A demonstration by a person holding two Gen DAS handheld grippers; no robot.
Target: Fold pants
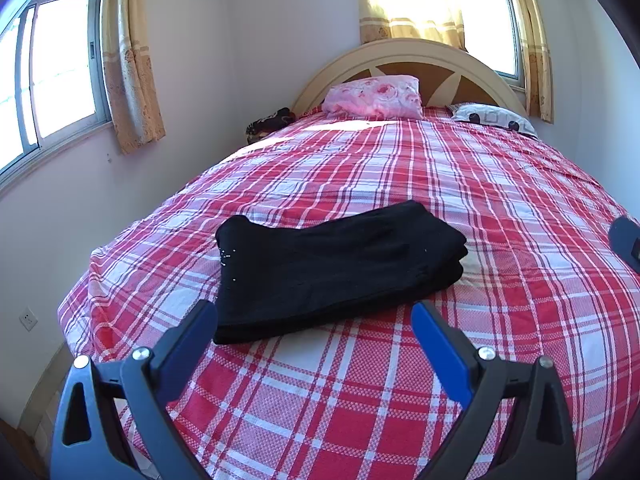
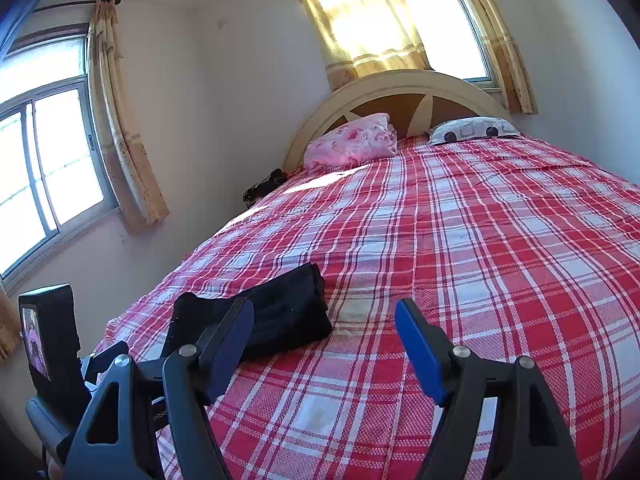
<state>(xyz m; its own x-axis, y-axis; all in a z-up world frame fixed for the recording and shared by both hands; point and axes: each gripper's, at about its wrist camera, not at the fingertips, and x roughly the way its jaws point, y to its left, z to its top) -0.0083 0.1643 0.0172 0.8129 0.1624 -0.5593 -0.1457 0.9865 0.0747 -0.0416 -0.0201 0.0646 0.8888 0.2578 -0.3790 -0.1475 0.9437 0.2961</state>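
Note:
The black pants (image 1: 336, 272) lie folded in a compact stack on the red plaid bedspread (image 1: 460, 208), near the bed's foot. My left gripper (image 1: 316, 312) is open and empty, just short of the stack's near edge, above the bed. In the right wrist view the pants (image 2: 280, 312) lie to the left, partly hidden behind my left finger. My right gripper (image 2: 324, 312) is open and empty, above the bedspread (image 2: 480, 240) to the right of the pants. The right gripper's edge shows at the far right of the left wrist view (image 1: 626, 236).
A pink floral pillow (image 1: 374, 96) and a white patterned pillow (image 1: 494, 118) lie by the headboard (image 1: 400, 50). A dark item (image 1: 268, 124) sits beside the bed at the wall. The left gripper's body with its screen (image 2: 48, 340) is at the left. Curtained windows are behind and left.

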